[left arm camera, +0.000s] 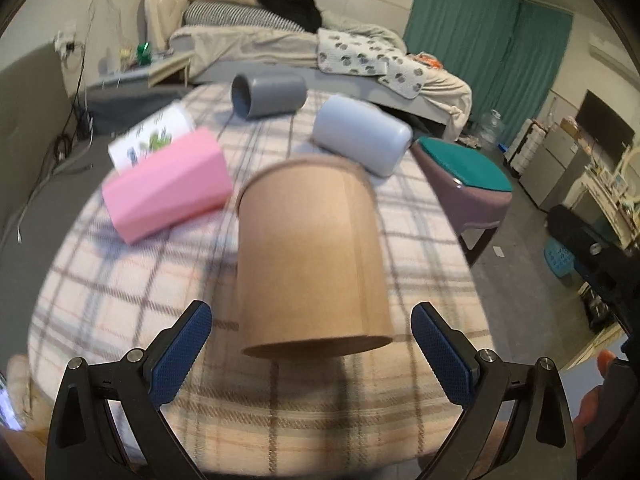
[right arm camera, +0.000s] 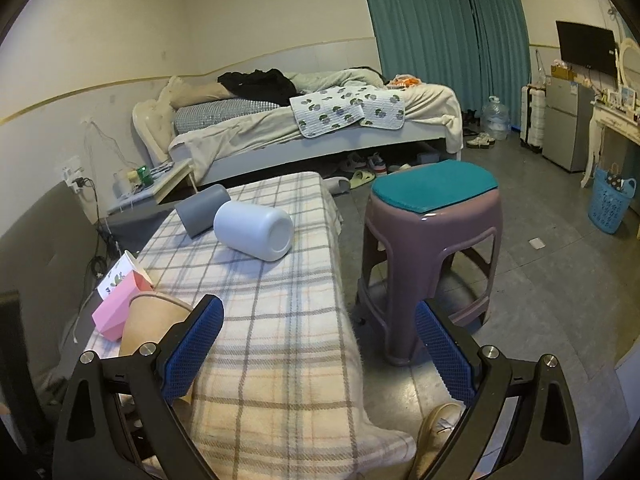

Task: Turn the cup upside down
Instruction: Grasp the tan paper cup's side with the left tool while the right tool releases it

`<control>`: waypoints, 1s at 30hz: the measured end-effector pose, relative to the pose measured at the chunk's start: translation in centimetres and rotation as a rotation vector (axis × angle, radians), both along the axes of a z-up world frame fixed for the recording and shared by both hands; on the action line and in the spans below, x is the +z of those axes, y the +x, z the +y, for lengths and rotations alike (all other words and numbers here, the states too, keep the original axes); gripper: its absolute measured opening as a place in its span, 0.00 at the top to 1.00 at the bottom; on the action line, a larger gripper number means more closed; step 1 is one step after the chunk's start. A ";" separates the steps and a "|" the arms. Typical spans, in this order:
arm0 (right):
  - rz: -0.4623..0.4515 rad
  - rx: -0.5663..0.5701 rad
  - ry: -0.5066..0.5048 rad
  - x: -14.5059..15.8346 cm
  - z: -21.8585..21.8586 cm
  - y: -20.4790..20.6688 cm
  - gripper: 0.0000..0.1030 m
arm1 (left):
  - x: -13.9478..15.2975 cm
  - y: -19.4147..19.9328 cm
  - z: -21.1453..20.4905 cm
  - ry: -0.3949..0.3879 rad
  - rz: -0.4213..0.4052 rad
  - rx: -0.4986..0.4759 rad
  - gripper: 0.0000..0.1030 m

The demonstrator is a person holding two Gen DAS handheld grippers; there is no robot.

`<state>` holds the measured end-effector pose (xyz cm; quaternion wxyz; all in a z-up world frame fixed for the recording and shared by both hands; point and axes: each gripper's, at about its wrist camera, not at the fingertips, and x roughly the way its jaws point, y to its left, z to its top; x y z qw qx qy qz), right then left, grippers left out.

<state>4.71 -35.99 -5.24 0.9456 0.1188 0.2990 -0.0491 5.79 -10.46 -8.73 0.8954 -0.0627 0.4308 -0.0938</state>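
A brown paper cup (left arm camera: pixel 310 256) stands on the plaid-covered table (left arm camera: pixel 120 280), closed base up and wide rim down, just beyond my left gripper (left arm camera: pixel 312 344). The left gripper is open, its blue pads either side of the cup's rim and not touching it. The cup also shows at the lower left of the right wrist view (right arm camera: pixel 146 326), partly behind a finger. My right gripper (right arm camera: pixel 320 344) is open and empty above the table's right edge.
A dark grey cup (left arm camera: pixel 268 94) and a light grey cup (left arm camera: pixel 360 136) lie on their sides at the far end. A pink box (left arm camera: pixel 168 188) lies left of the brown cup. A purple stool (right arm camera: pixel 432 248) stands right of the table.
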 end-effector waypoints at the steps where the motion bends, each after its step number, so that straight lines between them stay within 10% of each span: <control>1: 0.003 0.002 0.008 -0.1 0.0 0.1 0.06 | -0.4 0.1 0.1 -0.005 0.010 0.007 0.02; 6: 0.024 0.007 0.047 -0.8 -0.3 0.8 0.06 | -1.0 -0.1 0.4 -0.015 -0.002 0.000 0.03; 9: 0.034 0.006 0.069 -1.2 -0.4 1.0 0.06 | -0.9 -0.1 0.1 -0.010 -0.008 -0.038 0.25; 19: 0.023 0.019 0.072 -0.9 0.3 1.0 0.06 | 2.0 -0.6 0.1 0.073 -0.034 -0.077 0.25; 30: 0.023 0.023 0.091 -0.6 0.5 1.1 0.06 | 3.5 -0.3 1.1 0.237 0.297 -0.168 0.25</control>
